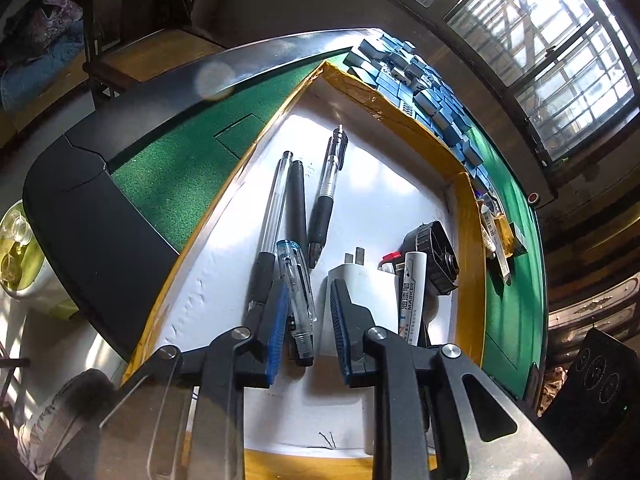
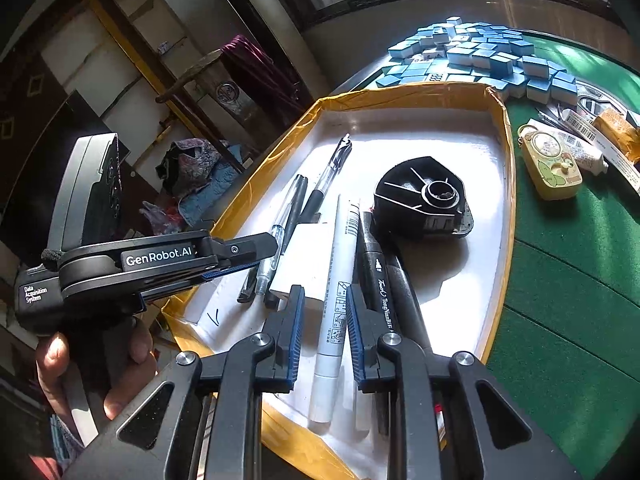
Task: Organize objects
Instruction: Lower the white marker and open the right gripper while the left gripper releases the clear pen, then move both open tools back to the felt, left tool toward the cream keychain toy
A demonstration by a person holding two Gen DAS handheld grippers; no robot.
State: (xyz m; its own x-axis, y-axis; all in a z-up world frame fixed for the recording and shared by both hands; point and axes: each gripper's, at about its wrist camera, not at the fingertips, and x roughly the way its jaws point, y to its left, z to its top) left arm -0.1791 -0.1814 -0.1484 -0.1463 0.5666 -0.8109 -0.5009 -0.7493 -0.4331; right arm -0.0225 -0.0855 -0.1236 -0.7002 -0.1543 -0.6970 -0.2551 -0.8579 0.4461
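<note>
A shallow tray (image 1: 466, 216) with a white floor and yellow-taped rim is seen lying on the green desk (image 1: 176, 168). Inside it, three pens are laid side by side near the left wall: a clear pen (image 1: 276, 196), a black pen (image 1: 298, 200) and a grip pen (image 1: 326, 196). A short clear pen (image 1: 296, 300) is framed between the spread jaws of the left hand-held gripper (image 1: 310, 320), with nothing pinched. Just beside it a white charger (image 1: 360, 280) is placed, and next to that a white marker (image 1: 412, 292) and a black reel (image 1: 434, 256).

In the right wrist view, the right hand-held gripper (image 2: 324, 336) is held with its jaws apart over the white marker (image 2: 338, 300), on either side of it; contact cannot be told. A black marker (image 2: 378, 280) is set just beside it, and the black reel (image 2: 424, 196) is seen further in. Blue tiles (image 2: 480, 60) are heaped beyond the tray, and a yellow case (image 2: 552, 164) lies on the desk to the right.
</note>
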